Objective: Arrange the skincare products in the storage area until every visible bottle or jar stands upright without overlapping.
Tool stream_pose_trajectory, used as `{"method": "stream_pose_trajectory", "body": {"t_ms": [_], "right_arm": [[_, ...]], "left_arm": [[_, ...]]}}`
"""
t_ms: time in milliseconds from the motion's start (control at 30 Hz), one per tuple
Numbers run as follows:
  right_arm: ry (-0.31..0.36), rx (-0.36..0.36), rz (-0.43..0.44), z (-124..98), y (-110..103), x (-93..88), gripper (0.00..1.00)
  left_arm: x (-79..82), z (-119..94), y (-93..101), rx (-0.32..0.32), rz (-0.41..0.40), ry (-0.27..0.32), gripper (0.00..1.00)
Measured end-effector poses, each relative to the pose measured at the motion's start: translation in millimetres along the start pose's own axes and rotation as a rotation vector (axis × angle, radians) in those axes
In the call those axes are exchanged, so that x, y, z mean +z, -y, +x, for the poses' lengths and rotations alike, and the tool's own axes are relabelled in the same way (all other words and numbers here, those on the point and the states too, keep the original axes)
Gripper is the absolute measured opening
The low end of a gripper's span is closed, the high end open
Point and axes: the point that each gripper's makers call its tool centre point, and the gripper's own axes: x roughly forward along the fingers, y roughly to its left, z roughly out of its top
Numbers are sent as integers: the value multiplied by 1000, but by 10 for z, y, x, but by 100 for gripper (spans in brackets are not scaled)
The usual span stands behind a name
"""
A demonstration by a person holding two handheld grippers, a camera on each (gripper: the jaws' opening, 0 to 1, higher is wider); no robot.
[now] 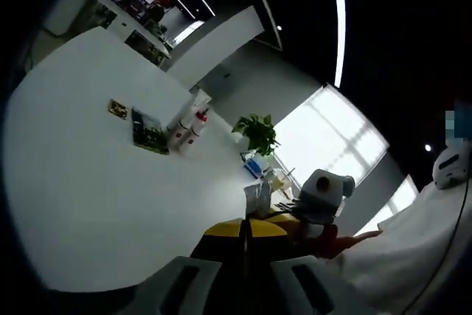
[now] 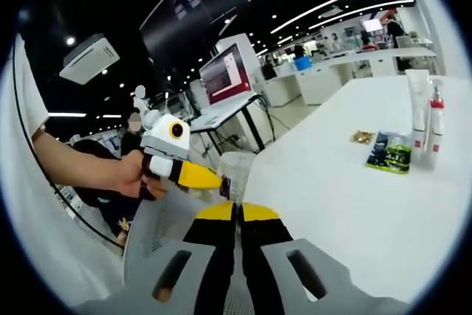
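The skincare products stand upright at mid-right of the right gripper view: a tall white tube [image 2: 419, 112] and, just beside it, a white pump bottle with a red collar [image 2: 436, 123]. In the left gripper view the same pair sits left of centre, the tube [image 1: 181, 130] next to the red-collared bottle [image 1: 196, 127]. Beside them lies a flat dark green sachet [image 2: 389, 151], also seen at [image 1: 148, 133], and farther off a small gold packet [image 2: 361, 137], at [image 1: 118, 109].

All rest on a broad white table [image 2: 346, 204], seen too at [image 1: 88, 189], in an open office with a dark ceiling and strip lights. A green potted plant [image 1: 258, 132] stands near bright windows, and a red-lit monitor [image 2: 226, 74] sits upper centre.

The right gripper [image 2: 237, 215] has its yellow-tipped jaws pressed together at bottom centre. The left gripper [image 1: 246, 228] is likewise closed on nothing; it appears held in a hand [image 2: 140, 175] at left of the right gripper view, with a small clear cup [image 2: 234, 173] just beside it.
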Motion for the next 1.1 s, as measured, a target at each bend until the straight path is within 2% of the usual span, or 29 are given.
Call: {"method": "stream_pose_trajectory", "body": {"t_ms": [133,267,333,433,600,733,867,1000,1100], "right_arm": [[2,-16,1,-8,37,6,1],[20,-20,19,-23,55,41,0],[25,-30,14,-27,75,52,0],[26,-30,20,-31,80,56,0],[46,-11,18,-44,40,97,0],[68,23,26,-64,-18,140,0],[94,81,27,-92,-129,191,0],[78,95,21,-77,-172,161,0],[75,97,25,-73,-173,156,0]], "left_arm": [[39,-13,-31,9,-7,21,1],[70,-21,-21,-8,-25,38,2],[100,-28,-71,16,-15,58,2],[98,-24,-55,0,-26,56,3],[31,21,-67,2,-9,15,12],[-40,45,-18,-26,20,-22,20],[-61,44,-6,-32,12,-32,19],[-49,36,1,-34,12,-24,19],[-70,48,109,-75,-5,-31,15]]}}
